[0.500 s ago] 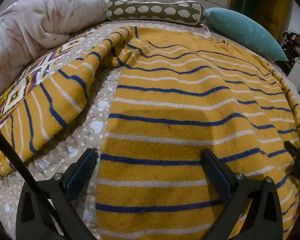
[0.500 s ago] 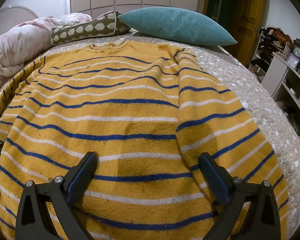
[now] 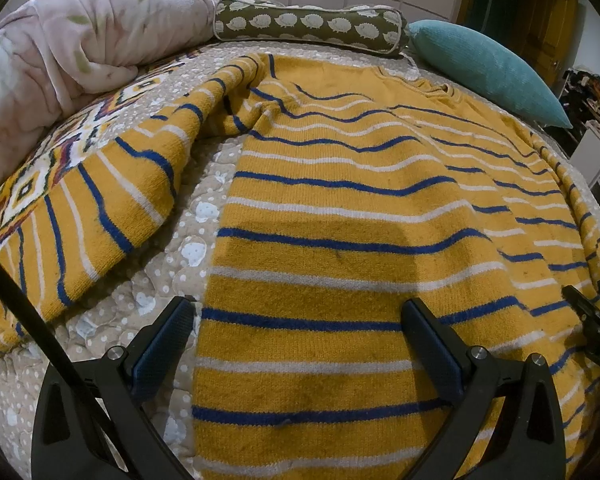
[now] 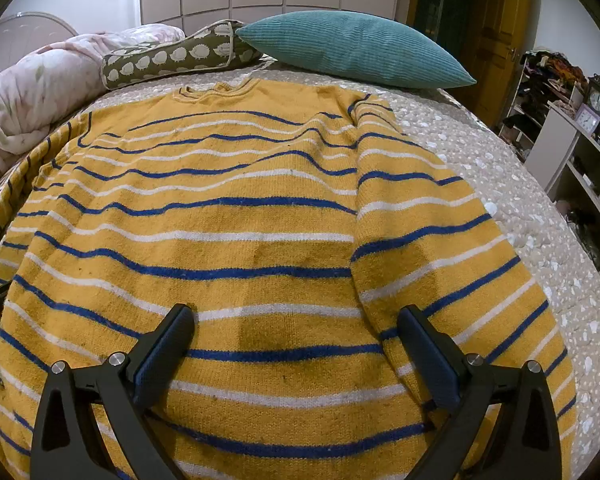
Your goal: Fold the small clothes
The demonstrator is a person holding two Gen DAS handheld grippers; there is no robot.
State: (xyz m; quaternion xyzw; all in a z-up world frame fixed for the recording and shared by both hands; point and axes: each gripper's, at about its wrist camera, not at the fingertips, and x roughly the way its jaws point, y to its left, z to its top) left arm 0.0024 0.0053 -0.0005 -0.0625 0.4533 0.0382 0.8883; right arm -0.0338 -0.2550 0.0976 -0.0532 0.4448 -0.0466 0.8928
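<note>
A yellow sweater [image 3: 340,208] with blue and white stripes lies spread flat on the bed, also in the right wrist view [image 4: 228,224]. Its left sleeve [image 3: 100,208] stretches out to the left; its right sleeve [image 4: 440,240] lies along the body's right side. My left gripper [image 3: 300,320] is open and empty, hovering over the sweater's lower left edge. My right gripper [image 4: 296,328] is open and empty over the lower right part, near the sleeve seam. The right gripper's tip [image 3: 592,316] shows at the right edge of the left wrist view.
A beige dotted bedspread [image 4: 500,184] covers the bed. A pink quilt [image 3: 80,40] is bunched at the far left. An olive hedgehog bolster [image 3: 308,24] and a teal pillow [image 4: 352,48] lie at the head. White shelves [image 4: 572,168] stand to the right.
Both grippers have stayed open and nearly still; the views shifted only slightly. The sweater has not moved.
</note>
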